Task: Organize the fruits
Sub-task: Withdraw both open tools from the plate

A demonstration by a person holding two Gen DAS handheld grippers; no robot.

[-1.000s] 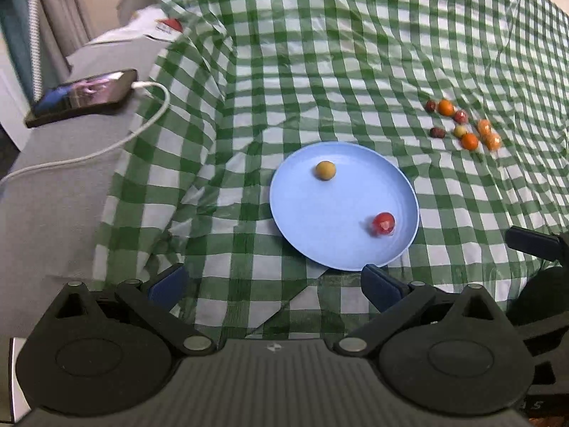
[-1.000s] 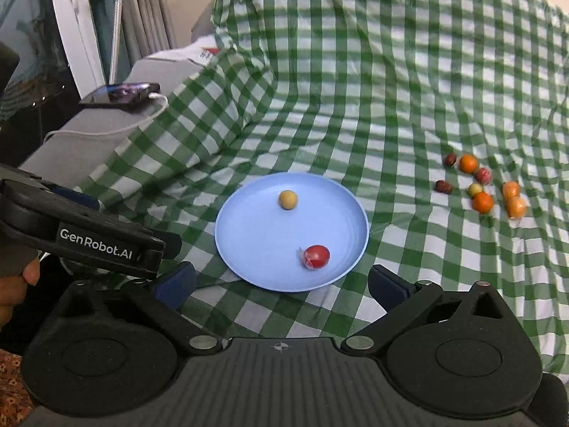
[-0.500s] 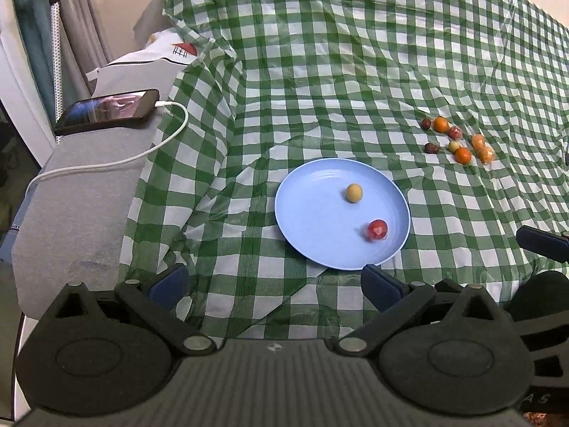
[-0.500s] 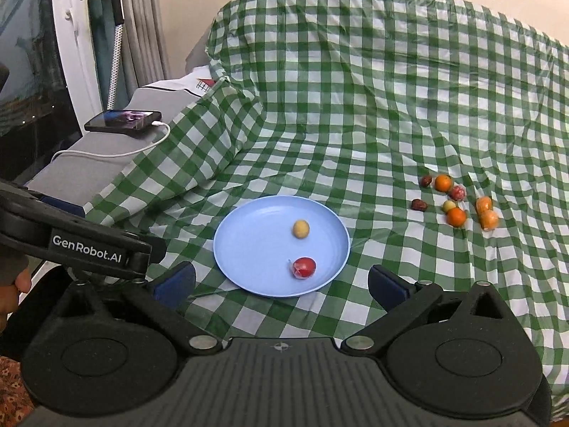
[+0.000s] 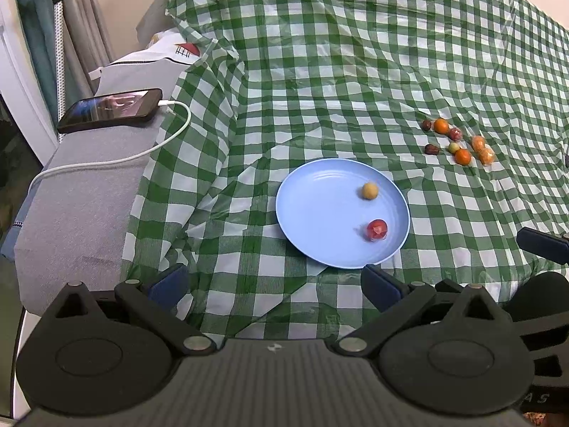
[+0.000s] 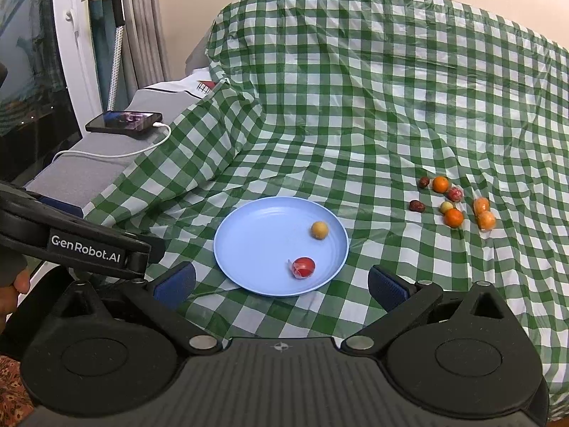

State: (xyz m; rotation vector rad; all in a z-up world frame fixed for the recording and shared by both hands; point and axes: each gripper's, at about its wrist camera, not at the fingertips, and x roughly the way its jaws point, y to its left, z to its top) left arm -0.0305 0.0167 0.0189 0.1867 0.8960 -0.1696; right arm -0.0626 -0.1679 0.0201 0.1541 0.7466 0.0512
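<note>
A light blue plate (image 5: 313, 206) (image 6: 256, 242) lies on the green checked cloth. On it rest a small yellow fruit (image 5: 370, 190) (image 6: 319, 230) and a red wrapped fruit (image 5: 377, 229) (image 6: 303, 267). Several small fruits, oranges (image 5: 463, 156) (image 6: 453, 217) and dark red ones (image 5: 430, 149) (image 6: 416, 206), lie in a cluster to the plate's right. My left gripper (image 5: 274, 286) stands open just short of the plate's near rim, holding nothing. My right gripper (image 6: 281, 283) is open and empty too, low before the plate.
A phone (image 5: 110, 109) (image 6: 123, 121) on a white charging cable (image 5: 117, 158) lies on the grey surface at the left. The cloth is wrinkled and bunched near its left edge (image 5: 213, 57). A hand (image 6: 14, 288) shows at the right wrist view's left edge.
Both grippers have pulled back and risen, so the plate and the fruit cluster look smaller and farther. Both stay open; the fruits have not moved.
</note>
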